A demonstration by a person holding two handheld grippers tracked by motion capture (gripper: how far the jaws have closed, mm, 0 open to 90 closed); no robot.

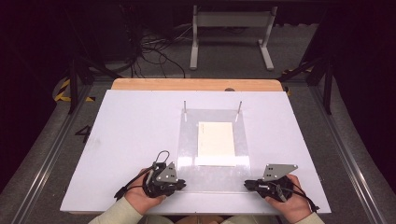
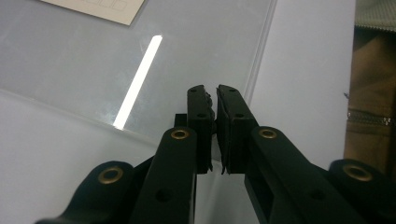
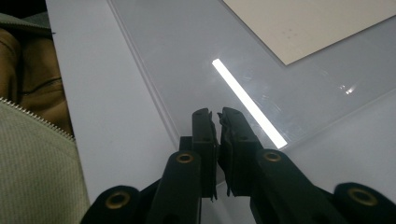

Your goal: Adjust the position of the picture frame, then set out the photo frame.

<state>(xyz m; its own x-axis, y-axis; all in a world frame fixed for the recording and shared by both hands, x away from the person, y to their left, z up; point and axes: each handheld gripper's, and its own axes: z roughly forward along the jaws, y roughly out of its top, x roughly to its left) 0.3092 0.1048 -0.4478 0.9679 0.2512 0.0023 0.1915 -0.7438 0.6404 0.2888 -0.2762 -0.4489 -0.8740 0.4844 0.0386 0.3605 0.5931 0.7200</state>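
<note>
A clear plastic sheet lies on a white board, and a cream card lies flat in the middle of its area. Two thin metal pins stand at the sheet's far corners. At the sheet's near left corner my left gripper is shut with nothing visibly between its jaws, its tips over the sheet's corner. My right gripper is shut the same way at the near right corner, tips over the sheet. The card's corner lies farther in.
The white board sits on a wooden table. Beyond it stand a grey metal frame and loose cables on the floor. Bare board stretches on both sides of the sheet. A person's sleeve is close beside my right gripper.
</note>
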